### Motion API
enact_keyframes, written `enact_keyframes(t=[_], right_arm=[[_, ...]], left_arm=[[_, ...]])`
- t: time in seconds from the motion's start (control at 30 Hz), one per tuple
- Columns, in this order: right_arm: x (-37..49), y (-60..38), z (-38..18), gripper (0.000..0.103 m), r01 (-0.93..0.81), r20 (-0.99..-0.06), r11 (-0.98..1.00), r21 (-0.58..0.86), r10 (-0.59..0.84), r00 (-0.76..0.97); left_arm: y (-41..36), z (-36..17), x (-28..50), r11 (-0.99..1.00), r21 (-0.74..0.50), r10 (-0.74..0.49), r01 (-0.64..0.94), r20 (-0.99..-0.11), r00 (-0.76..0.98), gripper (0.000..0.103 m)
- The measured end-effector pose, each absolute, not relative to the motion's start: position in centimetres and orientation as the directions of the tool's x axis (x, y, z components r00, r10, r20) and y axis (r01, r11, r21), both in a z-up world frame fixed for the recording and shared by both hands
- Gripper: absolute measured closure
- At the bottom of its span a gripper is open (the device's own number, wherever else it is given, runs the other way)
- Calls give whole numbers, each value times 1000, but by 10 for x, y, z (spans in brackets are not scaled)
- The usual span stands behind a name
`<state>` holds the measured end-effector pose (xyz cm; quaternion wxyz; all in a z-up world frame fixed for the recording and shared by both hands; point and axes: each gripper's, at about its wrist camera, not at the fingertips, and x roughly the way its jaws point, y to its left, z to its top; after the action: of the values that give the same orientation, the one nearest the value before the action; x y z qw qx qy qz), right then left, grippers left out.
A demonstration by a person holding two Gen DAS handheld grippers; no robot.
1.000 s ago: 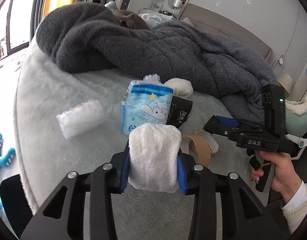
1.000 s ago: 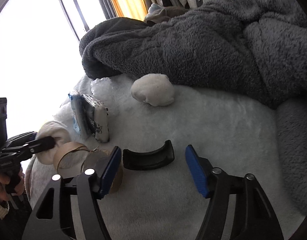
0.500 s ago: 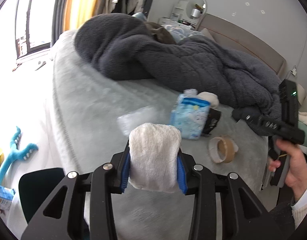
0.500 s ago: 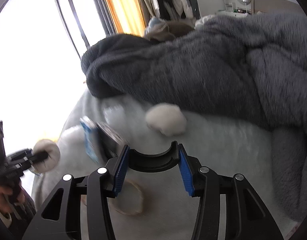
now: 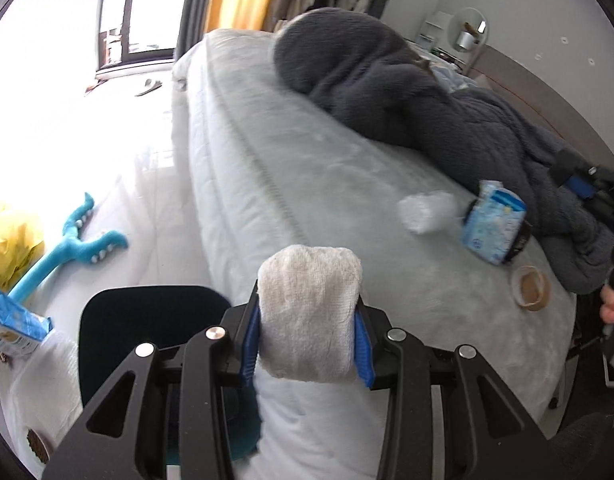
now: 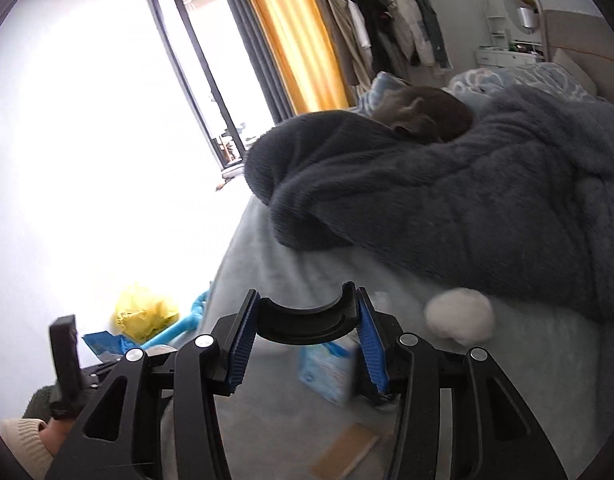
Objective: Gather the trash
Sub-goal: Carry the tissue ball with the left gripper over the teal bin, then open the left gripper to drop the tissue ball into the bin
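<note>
Both tools look alike: the left claw [image 5: 307, 340] and the right claw [image 6: 305, 342] each have matte black plastic arms with triangular cut-outs, round silver screw heads at the pivots, and ribbed bright blue pads [image 6: 369, 344] lining the fingers. A cream ribbed knit cuff [image 6: 23, 436] covers one wrist.

The crumpled towel [image 5: 309, 312] is white, the curved piece [image 6: 307, 320] black, the blanket [image 5: 407, 96] dark grey, the bed [image 5: 307, 184] pale grey-green, the curtain [image 6: 291, 36] orange-yellow.
</note>
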<state>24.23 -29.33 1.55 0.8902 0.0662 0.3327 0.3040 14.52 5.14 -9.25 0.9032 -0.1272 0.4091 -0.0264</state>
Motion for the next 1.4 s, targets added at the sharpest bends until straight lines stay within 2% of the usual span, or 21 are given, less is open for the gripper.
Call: enact_keyframes(t=[0.5,1.1,1.4], right_arm=[[236,-217,29,54,-577,-560,743,337,652,512],[241,-129,13,54,-630,-595,654,418,721,355],[231,-82,8,54,-673,-618,615,411,730,290]], left_arm=[[101,-131,136,966,-210,-84,-149,-803,590,62],[158,-174,118,950,-203,-70,-236,-879,472,62],[178,-201,117,924,-233,-95,-302,-908,409,62]])
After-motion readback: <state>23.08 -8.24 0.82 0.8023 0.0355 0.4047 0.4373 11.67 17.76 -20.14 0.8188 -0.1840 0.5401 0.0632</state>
